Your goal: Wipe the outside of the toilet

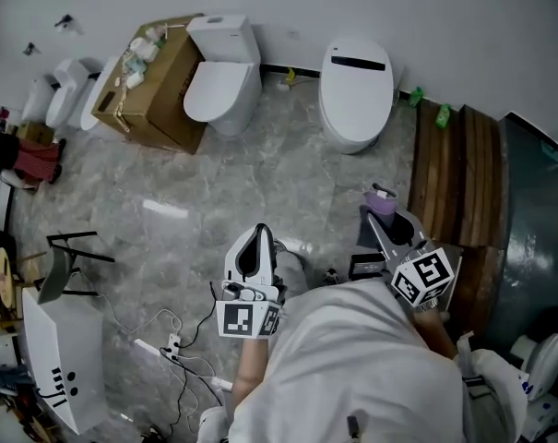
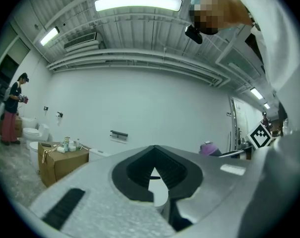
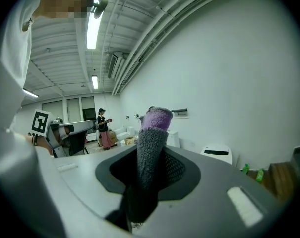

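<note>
Left claw (image 1: 258,232) clenched, empty, at 9 o'clock of the right one. Toilet (image 1: 355,90), lid down, at 1 o'clock by the wall, well apart. Right claw (image 1: 375,218) grasping cloth (image 1: 381,201). Step, as judged: approach, wiping not begun. Next: bring cloth forward onto outer shell.

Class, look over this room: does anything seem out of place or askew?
An open cardboard box stands askew beside a toilet, small items heaped on top. Loose cables trail over the floor.
</note>
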The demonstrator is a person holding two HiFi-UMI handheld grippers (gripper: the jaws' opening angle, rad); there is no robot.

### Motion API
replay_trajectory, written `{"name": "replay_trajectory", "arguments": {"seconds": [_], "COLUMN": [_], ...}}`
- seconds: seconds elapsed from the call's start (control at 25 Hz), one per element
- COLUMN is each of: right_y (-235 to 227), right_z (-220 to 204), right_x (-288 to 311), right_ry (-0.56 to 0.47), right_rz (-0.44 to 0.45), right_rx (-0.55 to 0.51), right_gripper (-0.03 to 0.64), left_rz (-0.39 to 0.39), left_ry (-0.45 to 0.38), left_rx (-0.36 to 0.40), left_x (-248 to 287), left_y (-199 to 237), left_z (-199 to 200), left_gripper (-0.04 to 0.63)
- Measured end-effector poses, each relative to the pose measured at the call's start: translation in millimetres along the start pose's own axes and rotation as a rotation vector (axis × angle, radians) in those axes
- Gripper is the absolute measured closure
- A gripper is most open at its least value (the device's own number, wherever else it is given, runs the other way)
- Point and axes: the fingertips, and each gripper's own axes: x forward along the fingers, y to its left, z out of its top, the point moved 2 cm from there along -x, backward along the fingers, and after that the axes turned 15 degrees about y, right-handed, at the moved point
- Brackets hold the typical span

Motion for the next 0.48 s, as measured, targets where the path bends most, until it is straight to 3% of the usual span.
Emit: {"name": "replay_trajectory", "arguments": {"seconds": [0.32,0.48], "right_y": [15.7,28.9], "right_z": [63.7,107.7], "right_x": [83.7,130.9], "right_ry": [-0.023,-0.040], "right_rz": [-0.038,-0.066], "right_rx": [-0.010,-0.058], "right_gripper": [0.512,0.511], "left_rz": [-0.048,-0.086], "left_ry": [-0.043,-0.073], "left_rx": [-0.059,-0.042], "left_x": [46.9,76.6], "left_y": [98.2,148.7], "left_z": [24.4,46.6], "left_gripper": [0.591,0.591]}}
